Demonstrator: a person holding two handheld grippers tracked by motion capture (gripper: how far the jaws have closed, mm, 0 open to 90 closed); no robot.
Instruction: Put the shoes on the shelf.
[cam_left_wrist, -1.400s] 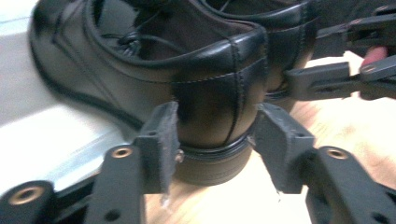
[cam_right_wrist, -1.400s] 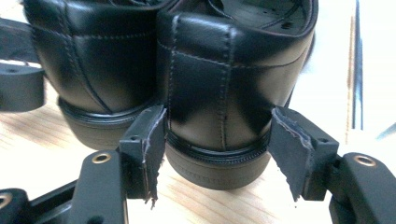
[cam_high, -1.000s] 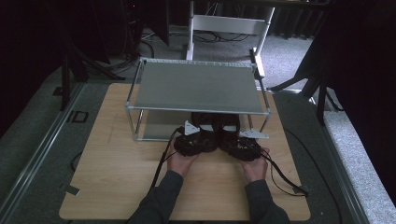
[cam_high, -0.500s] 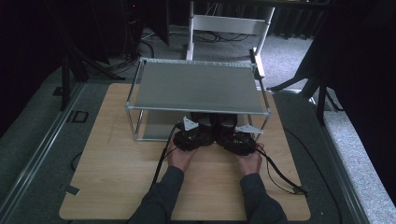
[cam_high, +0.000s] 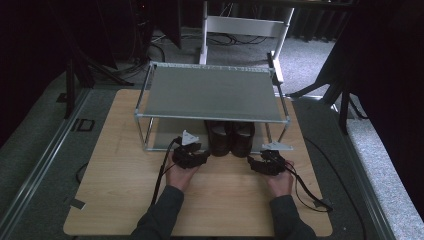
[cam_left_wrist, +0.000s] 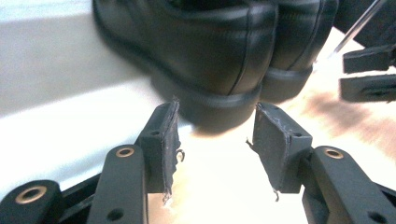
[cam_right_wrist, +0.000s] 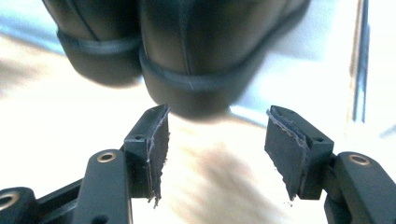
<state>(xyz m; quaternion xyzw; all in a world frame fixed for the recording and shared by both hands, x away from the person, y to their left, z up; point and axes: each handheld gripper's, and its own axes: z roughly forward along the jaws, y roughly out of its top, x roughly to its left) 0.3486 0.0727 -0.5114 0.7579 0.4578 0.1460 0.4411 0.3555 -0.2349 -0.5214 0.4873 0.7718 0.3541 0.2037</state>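
As both tongs gape empty, left tongs (cam_left_wrist: 212, 140), right tongs (cam_right_wrist: 217, 144), black shoes (cam_high: 231, 138) just ahead, untouched.

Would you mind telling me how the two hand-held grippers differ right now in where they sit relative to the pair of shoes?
The left hand-held gripper sits at the left side of the black shoes, close beside the left heel; the right hand-held gripper sits off their right side, with a little more gap. The left one faces the left shoe's heel, the right one the right shoe's. Both are open, empty, and low on the wooden table.
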